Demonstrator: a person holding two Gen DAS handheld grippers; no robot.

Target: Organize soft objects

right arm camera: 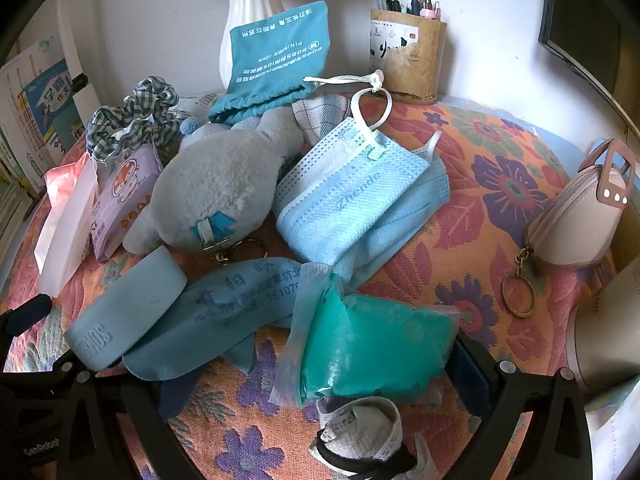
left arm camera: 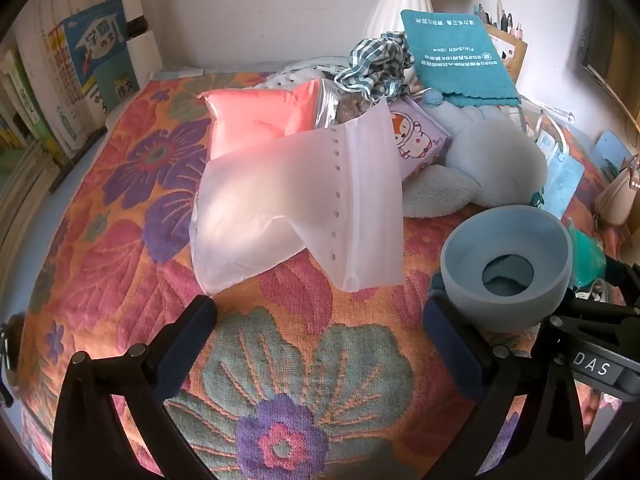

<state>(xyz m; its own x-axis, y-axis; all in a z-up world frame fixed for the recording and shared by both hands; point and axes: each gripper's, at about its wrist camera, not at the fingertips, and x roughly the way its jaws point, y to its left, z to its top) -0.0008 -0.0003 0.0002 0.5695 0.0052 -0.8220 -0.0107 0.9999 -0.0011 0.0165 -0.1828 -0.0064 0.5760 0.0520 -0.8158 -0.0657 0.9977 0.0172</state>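
Observation:
My left gripper (left arm camera: pixel 320 332) hangs open over the flowered cloth (left arm camera: pixel 120 240), nothing between its fingers. Just beyond it lies a frosted white zip bag (left arm camera: pixel 296 208), with a pink bag (left arm camera: pixel 252 120) behind. A blue silicone cup sleeve (left arm camera: pixel 506 264) stands against its right fingertip. My right gripper (right arm camera: pixel 316 388) is open too, and a teal filled bag (right arm camera: pixel 368 344) lies between its fingers. Farther off lie blue face masks (right arm camera: pixel 352 192), a grey plush (right arm camera: pixel 216 192), a printed blue cloth (right arm camera: pixel 224 304) and the sleeve (right arm camera: pixel 124 312).
A white vase (right arm camera: pixel 248 20), a teal pouch (right arm camera: pixel 280 52), a checked scrunchie (right arm camera: pixel 132 116) and a pen holder (right arm camera: pixel 408 56) stand at the back. A cream purse (right arm camera: pixel 576 224) sits right, books (left arm camera: pixel 60 80) left. A white lace item (right arm camera: pixel 360 436) lies near the right gripper.

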